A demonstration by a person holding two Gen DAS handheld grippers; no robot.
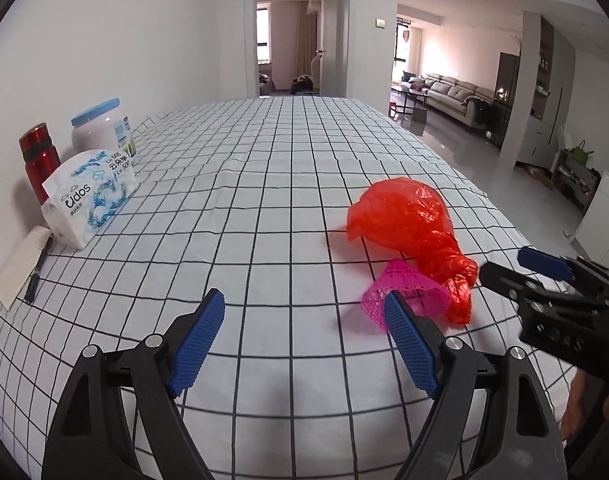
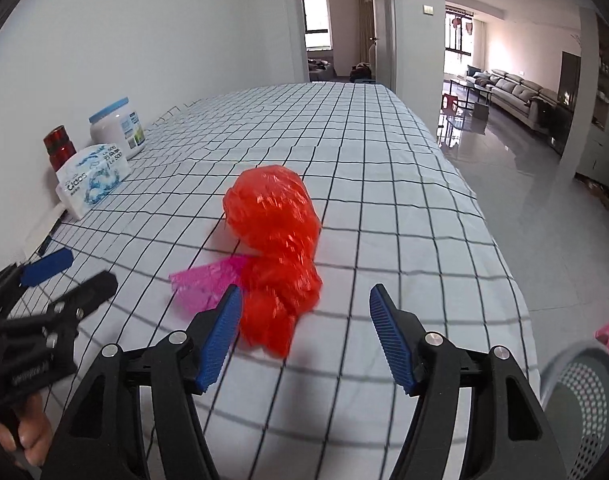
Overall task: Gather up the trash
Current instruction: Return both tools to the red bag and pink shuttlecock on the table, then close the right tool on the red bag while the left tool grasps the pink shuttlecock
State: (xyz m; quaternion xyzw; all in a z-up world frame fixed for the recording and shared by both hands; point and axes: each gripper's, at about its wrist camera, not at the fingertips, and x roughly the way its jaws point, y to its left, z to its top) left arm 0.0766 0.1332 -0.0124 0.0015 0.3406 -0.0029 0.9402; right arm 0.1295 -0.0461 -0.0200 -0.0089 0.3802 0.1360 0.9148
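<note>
The crumpled red plastic bag (image 1: 408,232) lies on the checked tablecloth (image 1: 264,184), knotted end nearest, one pink mesh sleeve (image 1: 404,292) touching it. From the left wrist, both sit ahead-right of the left gripper (image 1: 300,336), jaws wide, empty. From the right wrist, the bag lies dead ahead of the right gripper (image 2: 304,332), nearer, agape, empty; one grey perforated bin (image 2: 584,392) waits right.

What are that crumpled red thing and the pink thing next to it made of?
Red bag: seemingly thin plastic film, glossy and translucent, judging by its shiny crinkles and knotted end. Pink piece: probably foam or plastic netting, showing an open lattice pattern; which one I can't tell.
</note>
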